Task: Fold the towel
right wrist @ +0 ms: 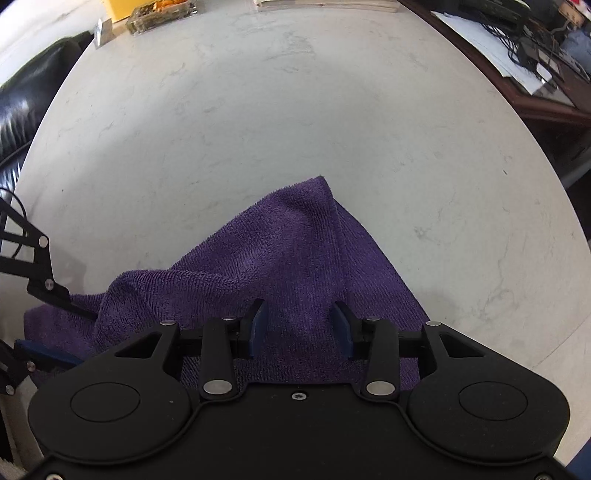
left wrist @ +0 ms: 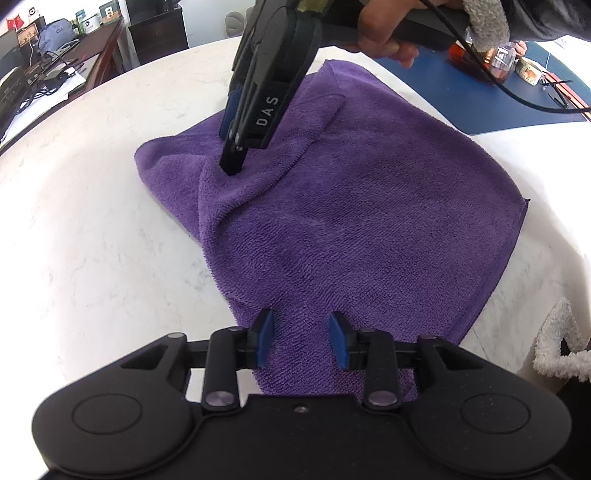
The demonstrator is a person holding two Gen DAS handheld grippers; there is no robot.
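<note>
A purple towel (left wrist: 351,221) lies rumpled on the white marble table (left wrist: 92,240). In the left wrist view my left gripper (left wrist: 302,338) is at the towel's near end, and the cloth fills the gap between its blue pads. My right gripper (left wrist: 231,168), held by a hand (left wrist: 384,33), points steeply down with its tips sunk in the far left corner, where folds converge. In the right wrist view a raised ridge of the towel (right wrist: 295,258) runs in between the right gripper's (right wrist: 298,325) pads. The left gripper (right wrist: 86,339) shows at the left edge, with cloth between its fingers.
A blue mat (left wrist: 461,99) with a bottle (left wrist: 498,62) and a small tin lies at the far right. A dark wooden desk (left wrist: 74,62) with cables stands beyond the table's left edge. A black sofa (right wrist: 22,96) is off the table's side.
</note>
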